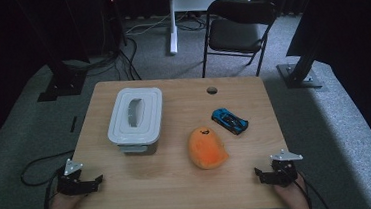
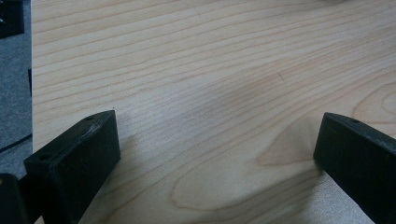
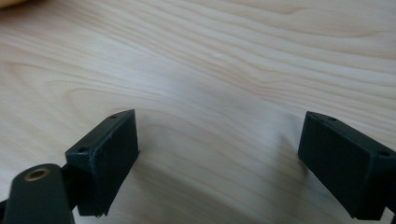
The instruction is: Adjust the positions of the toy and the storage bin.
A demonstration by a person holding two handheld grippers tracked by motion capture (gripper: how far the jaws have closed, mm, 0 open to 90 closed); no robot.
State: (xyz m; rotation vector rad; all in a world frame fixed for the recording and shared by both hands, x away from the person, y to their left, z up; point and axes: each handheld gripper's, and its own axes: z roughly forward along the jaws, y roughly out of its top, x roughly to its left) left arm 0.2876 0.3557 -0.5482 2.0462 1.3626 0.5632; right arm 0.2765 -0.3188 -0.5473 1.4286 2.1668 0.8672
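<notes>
Wood-grain table (image 1: 180, 185), nothing picked up yet. Orange plush toy (image 1: 206, 147) lies near centre, at about 10 o'clock from the right gripper (image 1: 262, 174) and well apart from it. Blue toy car (image 1: 230, 120) sits just past the plush at its 1 o'clock, not touching. Grey lidded storage box (image 1: 135, 119) stands at 12 o'clock from the left gripper (image 1: 95, 183), lid on and handle recess on top, well apart from it.

Progress as I read it: zero. Lid is still on, both toys are loose on the table, no contact anywhere. Likely left to do: open the box, load the toys.

Pose: both hands rest at the near edge, 7 and 5 o'clock corners, grippers low over the wood and pointing inward. Left gripper view: jaws spread wide, bare wood between. Right gripper view: same, wide and holding nothing, with a sliver of orange at the top-left corner.
</notes>
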